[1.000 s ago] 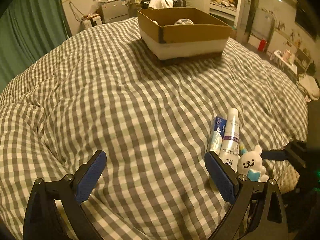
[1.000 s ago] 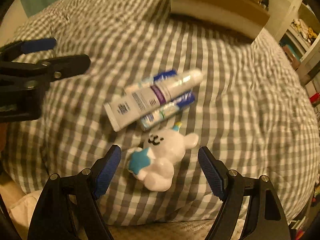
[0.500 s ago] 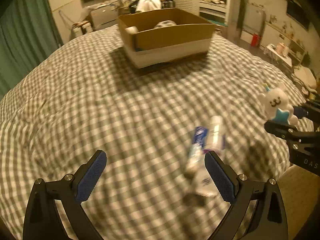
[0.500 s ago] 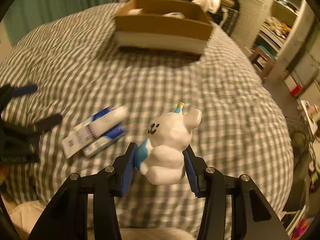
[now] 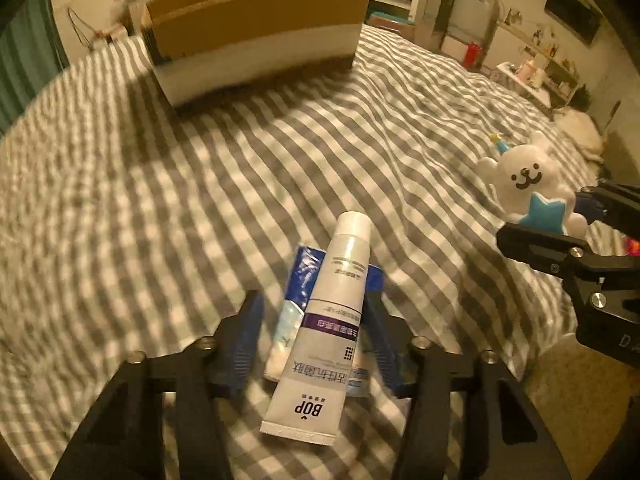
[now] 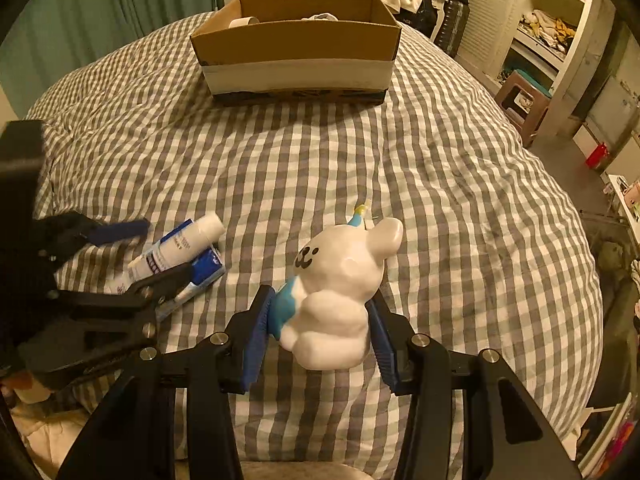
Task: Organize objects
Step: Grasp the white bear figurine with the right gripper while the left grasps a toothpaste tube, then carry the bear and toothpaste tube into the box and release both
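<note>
- The right gripper was pinched on the white bear figure, blue pads pressed against its sides and the bear lifted clear of the checked bedcover.
- The bear leaned forward with its face turned to the left (a small blue-and-yellow party hat stood on its head, a blue star on its front).
- The left gripper was low over the bedcover, its jaws partly closed around a white tube that lay on top of a blue tube; whether the pads actually touched the tubes I could not tell.
- The white tube's cap pointed away toward the cardboard box.
- That box sat farther up the bed, well apart from both grippers, open at the top with a few pale things inside.
- From the left wrist view, the right gripper held the bear off to the right, near the bed's edge.
</note>
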Motion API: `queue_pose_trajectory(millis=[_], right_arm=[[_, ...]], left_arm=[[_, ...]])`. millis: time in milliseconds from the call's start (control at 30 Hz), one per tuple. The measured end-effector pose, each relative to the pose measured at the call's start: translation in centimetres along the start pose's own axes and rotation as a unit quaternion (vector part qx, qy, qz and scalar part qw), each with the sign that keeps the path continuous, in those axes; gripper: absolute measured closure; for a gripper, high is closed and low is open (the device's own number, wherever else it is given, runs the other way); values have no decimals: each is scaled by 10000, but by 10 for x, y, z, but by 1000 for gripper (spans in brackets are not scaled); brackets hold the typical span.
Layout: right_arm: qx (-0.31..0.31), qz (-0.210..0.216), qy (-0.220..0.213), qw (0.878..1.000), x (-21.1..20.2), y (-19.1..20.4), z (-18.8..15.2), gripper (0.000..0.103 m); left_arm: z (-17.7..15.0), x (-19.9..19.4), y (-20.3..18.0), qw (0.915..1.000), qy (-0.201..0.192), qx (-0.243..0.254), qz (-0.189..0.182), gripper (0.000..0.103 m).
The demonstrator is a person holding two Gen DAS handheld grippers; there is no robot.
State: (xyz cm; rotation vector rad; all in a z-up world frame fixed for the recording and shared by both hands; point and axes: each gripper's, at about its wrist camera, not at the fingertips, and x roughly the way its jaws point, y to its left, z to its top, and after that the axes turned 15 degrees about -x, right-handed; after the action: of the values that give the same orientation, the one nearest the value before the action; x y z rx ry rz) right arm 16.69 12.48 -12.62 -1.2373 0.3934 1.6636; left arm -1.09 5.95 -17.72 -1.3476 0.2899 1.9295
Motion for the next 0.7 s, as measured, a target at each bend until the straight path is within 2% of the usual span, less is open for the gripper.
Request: queue_pose_trajectory(millis=[133, 267, 533, 633, 700], right_arm=[[69, 89, -1, 9999, 3, -3, -1, 57], [188, 139, -27, 9997, 2, -9, -2, 57], [7, 30, -218, 9998, -11, -3, 6, 57], [-19, 16, -364, 9993, -19, -3, 13, 57], [-42, 1, -470, 9989, -25, -3, 18, 57]], left_arm=[[-2, -6, 0, 9997, -28, 206, -123, 68], [-2, -20, 6, 9997, 20, 68, -221, 81], [9, -62, 21, 9989, -415, 21, -228, 84], [18, -76, 28, 9978, -589, -81, -301, 84], [25, -85, 33, 9970, -704, -208, -225, 85]])
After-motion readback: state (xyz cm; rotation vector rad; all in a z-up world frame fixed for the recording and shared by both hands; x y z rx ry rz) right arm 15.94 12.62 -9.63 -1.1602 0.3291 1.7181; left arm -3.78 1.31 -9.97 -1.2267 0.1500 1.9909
